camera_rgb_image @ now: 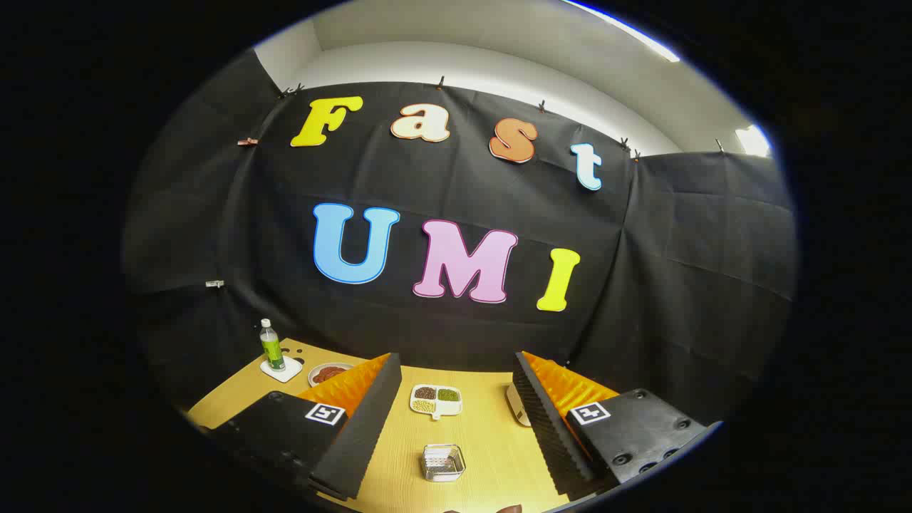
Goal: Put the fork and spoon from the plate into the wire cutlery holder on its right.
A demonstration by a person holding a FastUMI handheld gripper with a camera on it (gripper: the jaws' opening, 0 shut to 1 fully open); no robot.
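Note:
My gripper (456, 356) is open and held high above the wooden table (491, 442), with nothing between its fingers. Far below, between the fingers, a small square wire cutlery holder (443, 462) stands on the table. Beyond it lies a white divided dish (436, 400) with dark, green and pale contents. A white rounded object (518, 407), perhaps a plate's edge, peeks out from behind the right finger (552, 420); most of it is hidden. I cannot make out a fork or a spoon.
Behind the left finger (356, 420), a plate with reddish food (329, 372) sits near a green-labelled bottle (271, 345) on a white coaster. The black cloth wall closes off the table's far side. A small brown thing (509, 509) shows at the near table edge.

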